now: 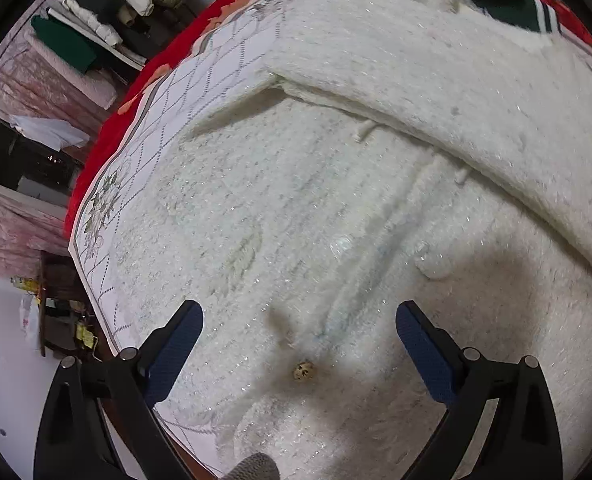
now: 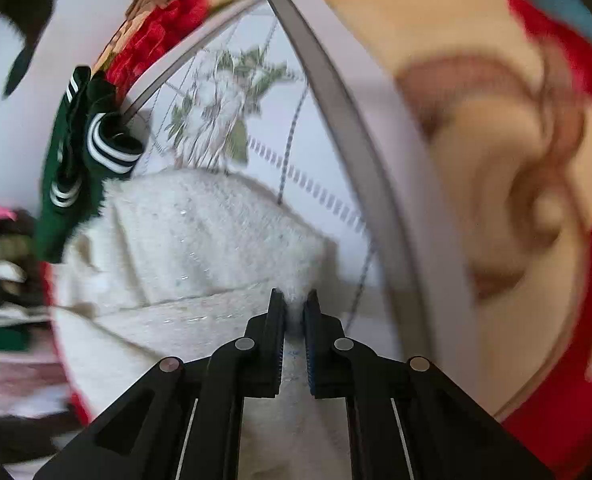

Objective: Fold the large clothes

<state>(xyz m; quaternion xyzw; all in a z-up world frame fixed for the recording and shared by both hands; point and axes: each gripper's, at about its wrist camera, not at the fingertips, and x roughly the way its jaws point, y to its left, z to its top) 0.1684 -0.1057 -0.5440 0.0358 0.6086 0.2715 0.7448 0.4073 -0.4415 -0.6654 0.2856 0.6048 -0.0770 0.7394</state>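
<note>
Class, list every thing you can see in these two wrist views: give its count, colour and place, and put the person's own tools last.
Fuzzy cardigan: one, white, spread on the bed, one part folded across its upper side.
Button: one, speckled beige, on the cardigan between the left claw's fingers.
Striped garment: one, dark green with white stripes, at the cardigan's far end.
Bed sheet: one, white with grey grid and flowers, under the cardigan.
Blanket: one, red with beige pattern, under the sheet.
Clothes pile: several, mixed colours, beyond the bed.
Left claw: one, black with blue pads, open above the cardigan.
Right claw: one, black, shut on the cardigan's edge.
</note>
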